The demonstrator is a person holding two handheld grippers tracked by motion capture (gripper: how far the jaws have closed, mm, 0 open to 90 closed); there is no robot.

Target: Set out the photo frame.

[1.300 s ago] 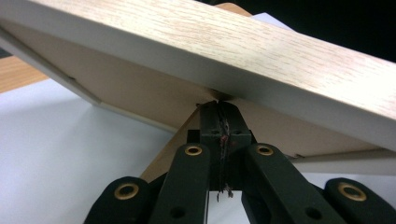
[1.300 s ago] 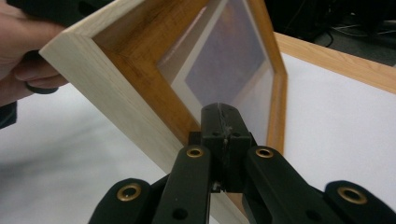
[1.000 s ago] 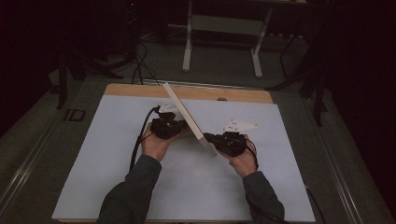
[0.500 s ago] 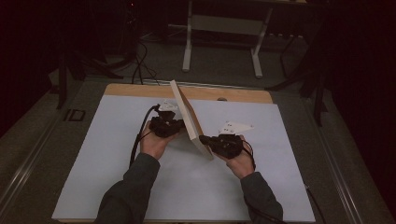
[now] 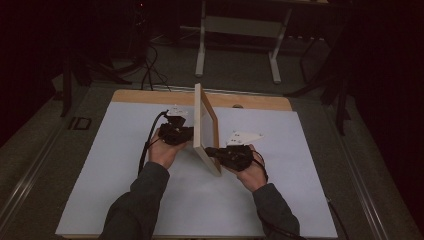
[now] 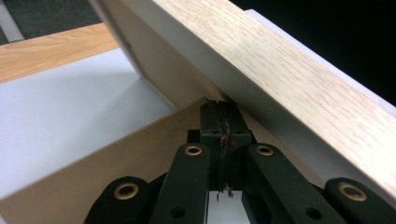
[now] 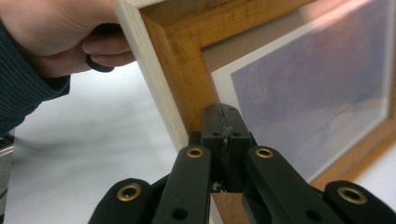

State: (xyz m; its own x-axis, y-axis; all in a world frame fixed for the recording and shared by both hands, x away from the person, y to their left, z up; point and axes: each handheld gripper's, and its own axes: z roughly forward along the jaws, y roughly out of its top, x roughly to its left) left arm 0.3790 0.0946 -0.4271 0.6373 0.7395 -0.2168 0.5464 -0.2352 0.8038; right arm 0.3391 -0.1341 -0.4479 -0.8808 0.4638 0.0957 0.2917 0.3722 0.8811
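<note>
High view: a wooden picture frame (image 5: 206,127) is held on edge near the middle of a white table cover (image 5: 100,190), its long axis running from the near side of the table away toward the far wooden strip (image 5: 150,96). To the left of the frame, the left gripper (image 5: 176,134) is pressed against the frame's back; in the left gripper view its jaws are seen fully closed, tips touching the brown backing board (image 6: 116,163) under the pale rim, with nothing between them. To the right of the frame, the right gripper (image 5: 227,155) is set at the near lower corner; in the right gripper view its closed jaws are seen resting against the glazed front. The frame is braced between both tools, neither clamping it, and both lie equally close.
</note>
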